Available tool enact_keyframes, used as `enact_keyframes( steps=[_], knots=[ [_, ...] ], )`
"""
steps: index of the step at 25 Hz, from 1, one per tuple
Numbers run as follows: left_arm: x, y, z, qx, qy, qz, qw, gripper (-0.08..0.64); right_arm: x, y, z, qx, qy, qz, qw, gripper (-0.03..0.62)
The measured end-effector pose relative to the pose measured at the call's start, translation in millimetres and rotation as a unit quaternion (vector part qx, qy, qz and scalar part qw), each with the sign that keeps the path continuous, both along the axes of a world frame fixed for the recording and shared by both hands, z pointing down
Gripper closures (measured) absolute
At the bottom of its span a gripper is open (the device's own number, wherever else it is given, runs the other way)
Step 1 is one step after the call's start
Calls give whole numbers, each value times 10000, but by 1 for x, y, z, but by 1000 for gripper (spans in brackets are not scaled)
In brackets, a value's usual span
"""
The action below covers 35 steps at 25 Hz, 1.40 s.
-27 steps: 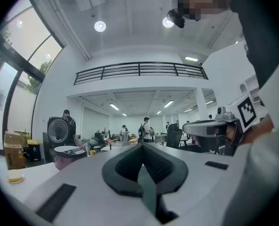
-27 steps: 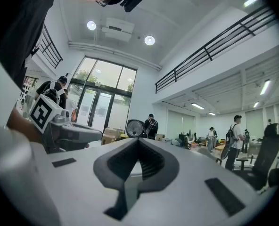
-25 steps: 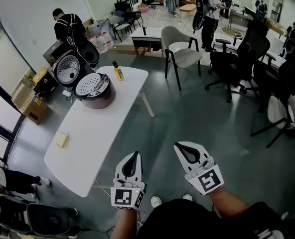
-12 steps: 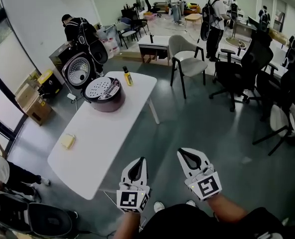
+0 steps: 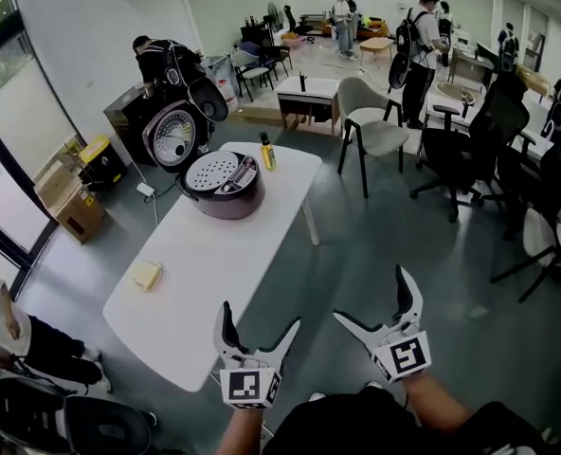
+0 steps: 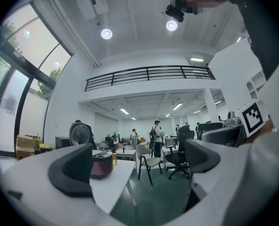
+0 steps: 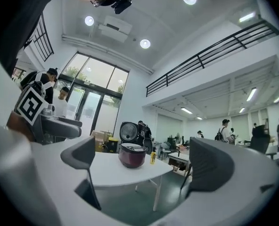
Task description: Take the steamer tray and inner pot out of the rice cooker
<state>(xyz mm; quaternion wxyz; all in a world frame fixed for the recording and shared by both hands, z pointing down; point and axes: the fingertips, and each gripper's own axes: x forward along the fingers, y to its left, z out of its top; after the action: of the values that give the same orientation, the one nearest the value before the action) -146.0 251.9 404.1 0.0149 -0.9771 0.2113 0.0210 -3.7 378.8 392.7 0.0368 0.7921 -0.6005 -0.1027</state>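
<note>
A maroon rice cooker (image 5: 227, 195) stands at the far end of the white table (image 5: 200, 273), its lid (image 5: 175, 135) tipped up and back. A perforated steamer tray (image 5: 211, 170) lies in its mouth and hides the inner pot. Both grippers are held in the air short of the table's near end, far from the cooker. My left gripper (image 5: 260, 320) and right gripper (image 5: 373, 297) have just been opening and now stand open with nothing between the jaws. The cooker (image 6: 101, 163) shows small in the left gripper view, and the cooker (image 7: 132, 155) sits between the jaws in the right gripper view.
A yellow bottle (image 5: 268, 152) stands right of the cooker, and a yellow block (image 5: 147, 275) lies near the table's left edge. A beige chair (image 5: 370, 126) and black office chairs (image 5: 470, 140) stand to the right. A person (image 5: 162, 60) is behind the cooker, cardboard boxes (image 5: 67, 202) to the left.
Both grippers were shut in the earlier frames and now have their jaws spread wide. The table and cooker have come closer in the head view.
</note>
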Motion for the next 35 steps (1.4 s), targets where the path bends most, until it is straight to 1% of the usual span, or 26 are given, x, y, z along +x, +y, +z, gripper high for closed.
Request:
enact_keyframes(
  steps=[3, 6, 8, 15, 18, 21, 24, 27, 29, 35],
  knots=[
    [-5, -23, 6, -121, -24, -133, 9998, -35, 8, -11, -2, -43, 64, 143, 9999, -2],
    [-1, -42, 11, -144, -113, -172, 9997, -35, 16, -29, -2, -95, 229, 203, 9995, -2],
    [2, -54, 14, -173, -159, -201, 9995, -35, 22, -41, 2, -169, 221, 214, 9994, -2],
    [32, -104, 20, -177, -219, -426, 9987, -35, 53, -99, 7, -170, 143, -9, 9998, -2],
    [51, -128, 22, -210, -256, -605, 9976, -35, 77, -127, 6, -163, 32, -165, 9997, -2],
    [72, -154, 22, -236, -299, -833, 9958, -35, 107, -160, 7, -188, 28, -369, 9991, -2],
    [94, -184, 28, -358, -438, -1143, 9918, -35, 140, -197, 8, -179, 109, -587, 9981, -2],
    [110, -215, 34, -547, -607, -1524, 9849, -35, 167, -234, 5, -193, 107, -845, 9962, -2],
    [121, -233, 35, -602, -637, -1719, 9812, -34, 184, -257, 9, -273, 42, -1029, 9943, -2],
    [155, -275, 42, -714, -658, -2105, 9728, -34, 222, -320, 15, -455, -43, -1550, 9869, -2]
  ],
)
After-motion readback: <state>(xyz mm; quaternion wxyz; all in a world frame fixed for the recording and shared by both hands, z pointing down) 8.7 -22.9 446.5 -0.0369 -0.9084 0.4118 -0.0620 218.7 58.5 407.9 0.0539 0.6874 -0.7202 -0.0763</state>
